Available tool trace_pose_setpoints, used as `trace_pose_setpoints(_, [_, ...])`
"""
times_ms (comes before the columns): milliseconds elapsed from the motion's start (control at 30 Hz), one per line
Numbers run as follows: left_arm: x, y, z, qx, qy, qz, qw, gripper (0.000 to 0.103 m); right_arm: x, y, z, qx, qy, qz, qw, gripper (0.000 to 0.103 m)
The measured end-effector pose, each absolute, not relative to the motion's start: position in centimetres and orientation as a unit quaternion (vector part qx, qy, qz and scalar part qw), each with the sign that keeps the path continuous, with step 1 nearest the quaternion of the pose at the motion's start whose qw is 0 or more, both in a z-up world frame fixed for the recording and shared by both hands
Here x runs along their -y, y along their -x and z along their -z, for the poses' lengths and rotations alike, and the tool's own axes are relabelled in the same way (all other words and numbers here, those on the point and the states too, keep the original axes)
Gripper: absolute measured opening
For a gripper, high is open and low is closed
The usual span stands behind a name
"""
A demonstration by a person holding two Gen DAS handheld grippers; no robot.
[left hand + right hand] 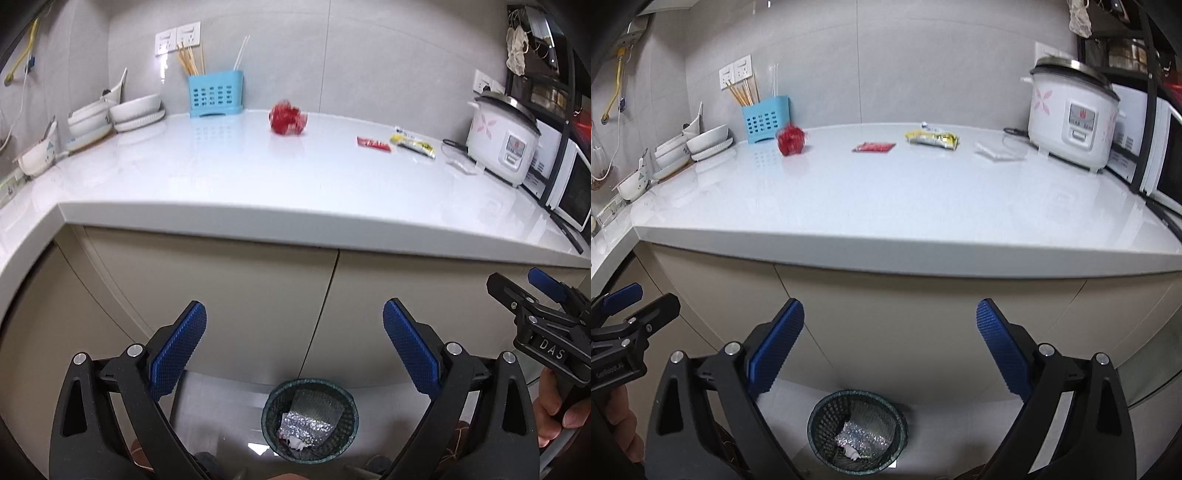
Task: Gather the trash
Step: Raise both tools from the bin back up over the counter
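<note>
Down by the cabinet fronts, we're holding the left gripper [293, 345] and right gripper [890, 347] spread wide, both empty, over the mesh bin [309, 421] on the floor. Trash is sitting well apart from us, far back on the counter [886, 206]: red crumpled ball [791, 140], red sachet [873, 147], yellow wrapper [932, 139], clear wrapper [995, 150]. We're risking flat packets slipping from the pads, or nudging the rice cooker [1071, 122].

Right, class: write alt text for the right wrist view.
Open right gripper hangs over a mesh bin on the floor before a white counter. On the counter lie a red ball, red packet, yellow wrapper and clear wrapper.
</note>
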State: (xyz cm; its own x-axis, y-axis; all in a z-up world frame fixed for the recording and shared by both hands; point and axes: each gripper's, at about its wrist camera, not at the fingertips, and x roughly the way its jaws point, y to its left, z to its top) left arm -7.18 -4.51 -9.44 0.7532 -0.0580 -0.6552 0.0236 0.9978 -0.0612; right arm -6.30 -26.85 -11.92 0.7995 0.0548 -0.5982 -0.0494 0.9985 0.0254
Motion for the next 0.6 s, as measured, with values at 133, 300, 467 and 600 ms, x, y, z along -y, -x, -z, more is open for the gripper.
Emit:
trace_pose_setpoints(133, [4.6,6.6,7.3,-0.340,0.017,0.016,0.940,0.095,26.7,5.7,9.5,-0.306,-0.002,-0.028,0.952,0.091])
trace_pose_setpoints(300, [4.7,5.4,4.7,-0.330,0.014,0.019,0.944,0.095,26.8,4.6,6.7,-0.299,-0.004,-0.025,0.954,0.091])
trace_pose_setpoints(467, [5.0,3.8,2.7,-0.324,0.002,0.017,0.946,0.095,27.1,3.1,4.8,-0.298,-0.012,-0.026,0.954,0.091])
trace_pose_setpoints(600, [5.0,1.9,1.1,-0.323,0.000,0.016,0.946,0.095,27.7,1.3,3.4,-0.304,-0.023,-0.030,0.952,0.091])
